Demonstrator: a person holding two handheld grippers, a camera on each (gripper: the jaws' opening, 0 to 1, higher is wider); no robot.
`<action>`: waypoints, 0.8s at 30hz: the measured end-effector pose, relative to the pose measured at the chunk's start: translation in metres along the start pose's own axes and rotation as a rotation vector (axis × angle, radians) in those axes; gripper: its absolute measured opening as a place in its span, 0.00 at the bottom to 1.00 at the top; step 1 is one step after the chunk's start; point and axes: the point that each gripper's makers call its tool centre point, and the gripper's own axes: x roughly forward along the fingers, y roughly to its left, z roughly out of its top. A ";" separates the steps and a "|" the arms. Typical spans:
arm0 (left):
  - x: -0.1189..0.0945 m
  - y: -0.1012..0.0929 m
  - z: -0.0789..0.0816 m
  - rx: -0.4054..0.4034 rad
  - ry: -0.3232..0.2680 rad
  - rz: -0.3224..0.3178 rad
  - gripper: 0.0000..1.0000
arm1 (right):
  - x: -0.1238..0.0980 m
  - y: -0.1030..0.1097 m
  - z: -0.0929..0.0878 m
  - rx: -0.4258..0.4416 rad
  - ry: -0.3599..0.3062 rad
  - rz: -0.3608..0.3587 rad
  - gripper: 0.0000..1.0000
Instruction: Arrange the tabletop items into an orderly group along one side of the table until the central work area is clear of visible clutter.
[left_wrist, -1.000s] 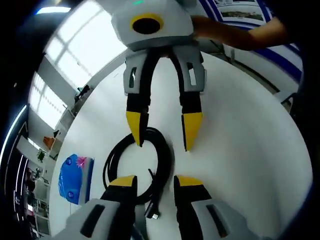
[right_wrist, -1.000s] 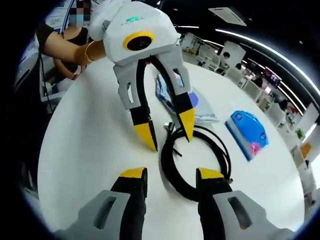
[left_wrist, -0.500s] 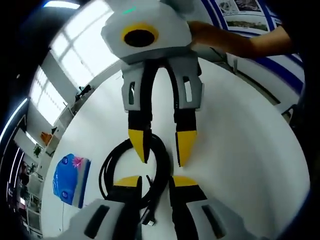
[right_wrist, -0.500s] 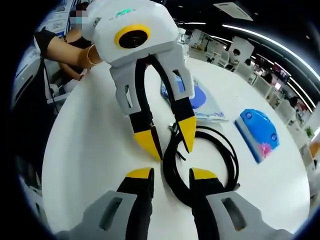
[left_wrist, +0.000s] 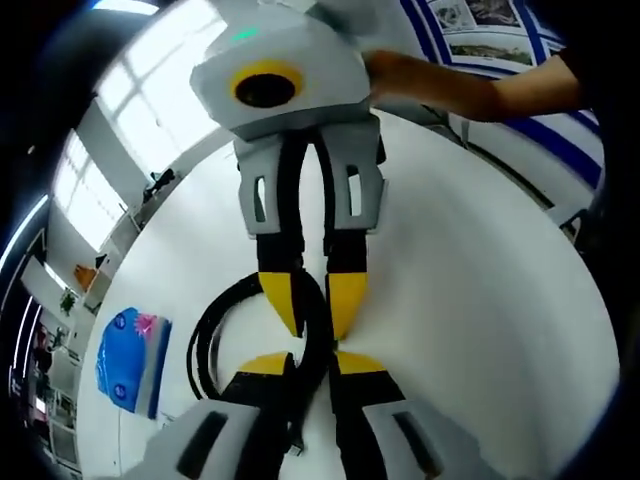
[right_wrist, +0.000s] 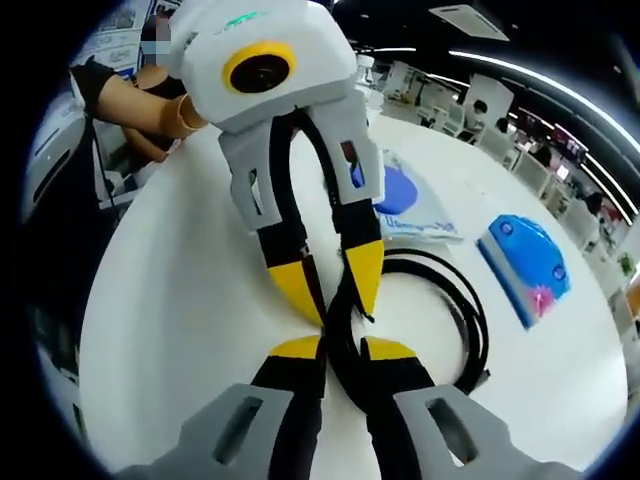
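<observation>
A black coiled cable (left_wrist: 205, 330) (right_wrist: 470, 320) lies on the round white table (left_wrist: 480, 300) (right_wrist: 170, 290). The two grippers face each other across one side of the coil. In the left gripper view, my left gripper (left_wrist: 312, 365) has its yellow-tipped jaws drawn in tight against the cable strands. The right gripper (left_wrist: 315, 300) comes down from above with its tips pinching the same stretch. In the right gripper view, my right gripper (right_wrist: 343, 350) is shut on the cable, and the left gripper (right_wrist: 335, 290) grips it just beyond.
A blue packet (left_wrist: 125, 355) (right_wrist: 528, 265) lies past the coil. A white and blue bag (right_wrist: 400, 200) rests behind the left gripper. A person's arm (left_wrist: 470, 85) (right_wrist: 130, 100) reaches in from the table's edge. Bare tabletop spreads to each side.
Both grippers have moved closer together and their jaws have narrowed from open to shut around the cable strands. The cable coil itself has stayed in place.
</observation>
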 end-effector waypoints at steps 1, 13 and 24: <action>0.000 -0.001 0.000 0.009 0.004 -0.002 0.12 | 0.000 0.001 0.000 -0.009 0.003 -0.002 0.08; -0.004 -0.007 0.006 0.094 0.027 0.010 0.08 | -0.004 0.007 0.003 -0.073 0.040 -0.043 0.07; -0.014 -0.012 0.013 0.105 0.018 0.040 0.07 | -0.014 0.013 0.012 -0.136 0.065 -0.092 0.06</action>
